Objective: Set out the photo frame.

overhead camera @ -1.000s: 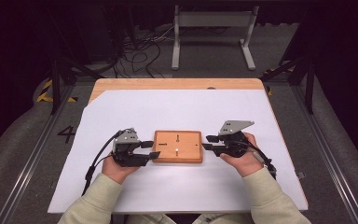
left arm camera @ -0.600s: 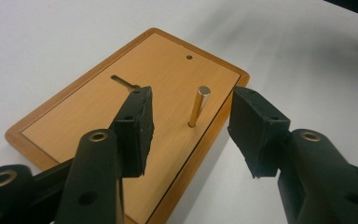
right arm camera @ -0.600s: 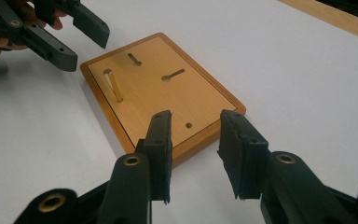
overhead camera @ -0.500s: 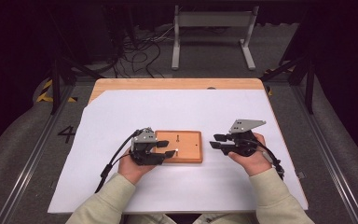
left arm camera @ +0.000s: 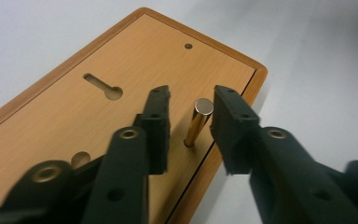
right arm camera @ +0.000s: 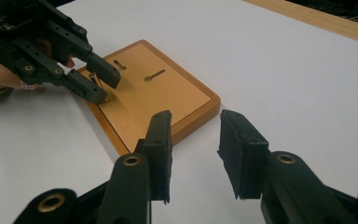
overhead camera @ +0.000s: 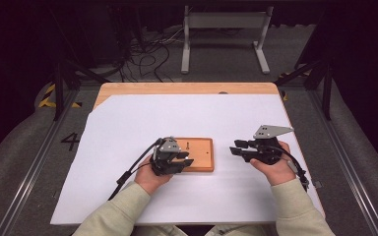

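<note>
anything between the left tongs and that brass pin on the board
Nothing visible does. The brass pin stands upright in the wooden board, already between the open jaws of the left tongs, with a clear gap on each side.

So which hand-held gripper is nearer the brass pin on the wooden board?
Left. The left hand-held gripper straddles the brass pin, jaws open; the right hand-held gripper hovers beside the wooden board.

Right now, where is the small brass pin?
In the left gripper view, the brass pin stands upright on the wooden board, near its right edge, between the open jaws of the left gripper.
</note>
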